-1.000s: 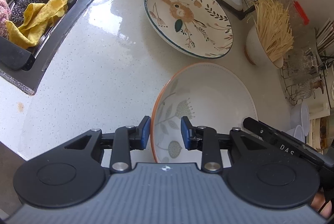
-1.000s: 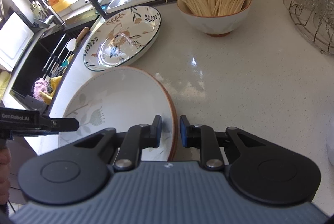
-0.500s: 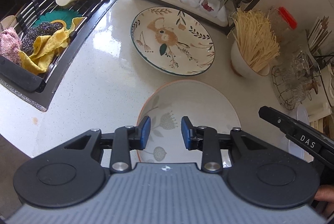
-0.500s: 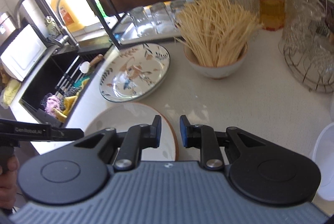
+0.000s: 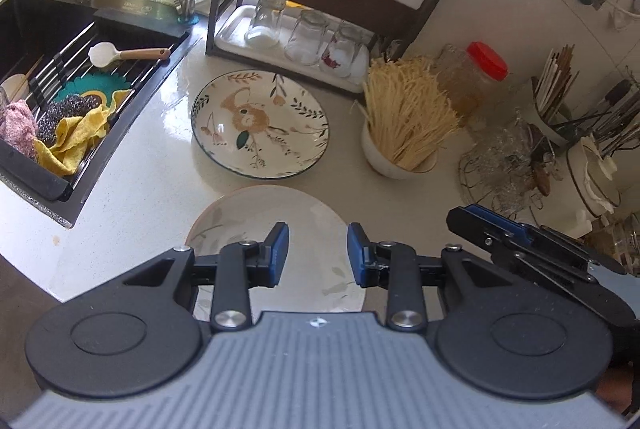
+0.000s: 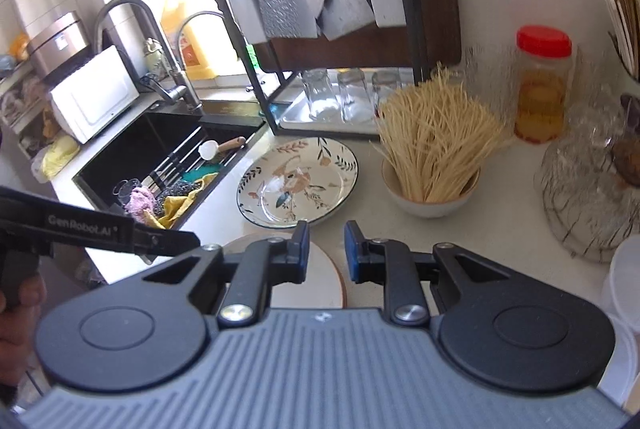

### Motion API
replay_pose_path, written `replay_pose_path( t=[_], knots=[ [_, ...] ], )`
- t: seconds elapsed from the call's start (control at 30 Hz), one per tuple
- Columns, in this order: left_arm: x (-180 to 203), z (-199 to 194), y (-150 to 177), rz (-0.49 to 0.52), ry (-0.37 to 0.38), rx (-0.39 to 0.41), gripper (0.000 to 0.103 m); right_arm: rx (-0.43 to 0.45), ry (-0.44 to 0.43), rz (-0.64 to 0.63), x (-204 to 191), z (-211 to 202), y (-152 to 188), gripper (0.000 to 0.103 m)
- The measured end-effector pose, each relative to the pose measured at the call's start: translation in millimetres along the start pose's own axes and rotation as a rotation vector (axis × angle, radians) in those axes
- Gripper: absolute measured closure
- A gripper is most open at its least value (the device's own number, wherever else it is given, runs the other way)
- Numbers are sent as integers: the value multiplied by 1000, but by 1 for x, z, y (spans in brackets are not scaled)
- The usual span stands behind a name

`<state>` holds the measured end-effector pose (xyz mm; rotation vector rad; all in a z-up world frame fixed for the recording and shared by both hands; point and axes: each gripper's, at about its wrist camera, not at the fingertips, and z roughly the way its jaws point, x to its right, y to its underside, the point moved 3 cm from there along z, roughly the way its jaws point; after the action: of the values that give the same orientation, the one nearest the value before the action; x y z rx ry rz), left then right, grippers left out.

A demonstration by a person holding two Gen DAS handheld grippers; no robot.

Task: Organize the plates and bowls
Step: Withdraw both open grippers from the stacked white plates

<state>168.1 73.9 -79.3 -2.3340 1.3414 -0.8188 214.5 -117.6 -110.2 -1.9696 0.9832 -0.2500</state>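
On the pale countertop [image 5: 132, 165] lie two plates: an orange-rimmed plate [image 5: 276, 205] directly beneath the left gripper [image 5: 318, 253], and a floral plate [image 5: 260, 123] just beyond it, near the noodle bowl [image 5: 396, 157]. Left gripper and right gripper [image 6: 325, 247] both hover with fingers parted, holding nothing.

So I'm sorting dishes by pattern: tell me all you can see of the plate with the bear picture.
The bear plate is round, glossy, cream ceramic by its look, with a dark rim, a tan bear at its centre and leaf sprigs around. It lies flat and empty on the counter, between sink and noodle bowl. Nothing visibly touches it.
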Motion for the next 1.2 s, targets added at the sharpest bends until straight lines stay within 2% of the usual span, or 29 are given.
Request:
replay_pose_path(
  t=[0.27,0.47,0.77,0.9,1.0,1.2],
  knots=[
    [35,-22,14,-23,-27,51,67,32,-45,-53,8,-40,-12,81],
    [45,-20,34,-53,-35,27,67,60,-79,-117,7,-71,-12,81],
    [41,-26,43,-60,-69,24,67,10,-95,-84,16,-72,-1,81],
    [28,-23,39,-99,-89,16,67,-8,-85,-81,19,-64,3,81],
    [31,-26,29,-48,-111,39,67,-7,-80,-76,19,-61,1,81],
    [32,-21,8,-24,-55,45,67,8,-74,-64,13,-52,-8,81]
  ],
)
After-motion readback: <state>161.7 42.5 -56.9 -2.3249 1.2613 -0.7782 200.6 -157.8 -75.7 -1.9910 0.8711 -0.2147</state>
